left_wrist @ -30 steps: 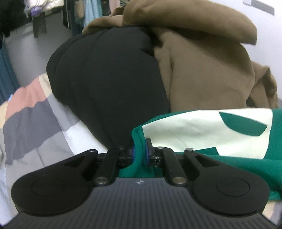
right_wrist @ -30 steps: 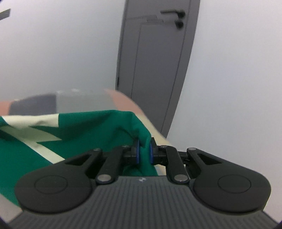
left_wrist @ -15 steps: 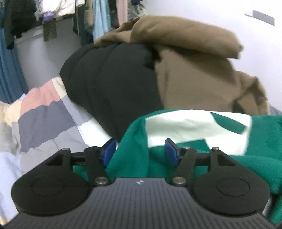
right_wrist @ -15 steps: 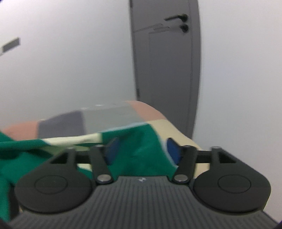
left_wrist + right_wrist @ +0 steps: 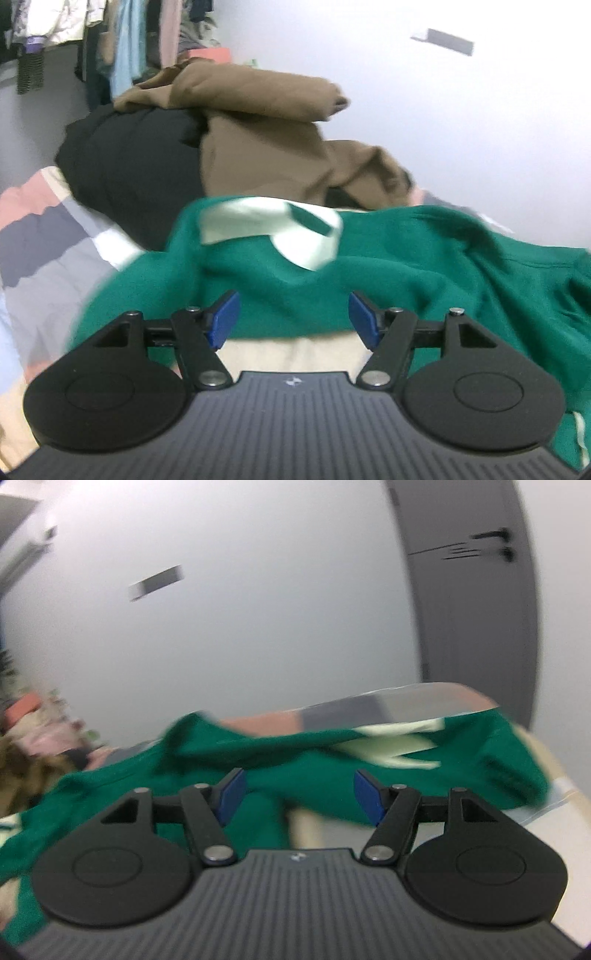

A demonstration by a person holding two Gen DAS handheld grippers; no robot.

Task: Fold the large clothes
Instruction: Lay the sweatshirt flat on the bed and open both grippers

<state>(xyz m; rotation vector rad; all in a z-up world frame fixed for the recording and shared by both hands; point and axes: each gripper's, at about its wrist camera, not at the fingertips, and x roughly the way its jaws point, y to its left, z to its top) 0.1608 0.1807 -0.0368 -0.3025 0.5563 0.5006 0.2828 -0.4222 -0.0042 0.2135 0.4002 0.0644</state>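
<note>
A green garment with pale cream patches (image 5: 369, 266) lies rumpled on the bed, just ahead of both grippers; it also shows in the right wrist view (image 5: 303, 771). My left gripper (image 5: 293, 319) is open and empty, its blue pads apart just short of the garment's near edge. My right gripper (image 5: 299, 797) is open and empty too, close over the green cloth. Both views are blurred by motion.
A brown coat (image 5: 266, 129) and a black padded garment (image 5: 133, 166) are piled behind the green one. The bed has a colour-block cover (image 5: 44, 236). Hanging clothes (image 5: 122, 44) are at the far left. A grey door (image 5: 472, 602) stands beyond the bed's end.
Both grippers were shut on the green garment one second ago. Both opened and let it go, then pulled back. The garment now lies loose on the bed.
</note>
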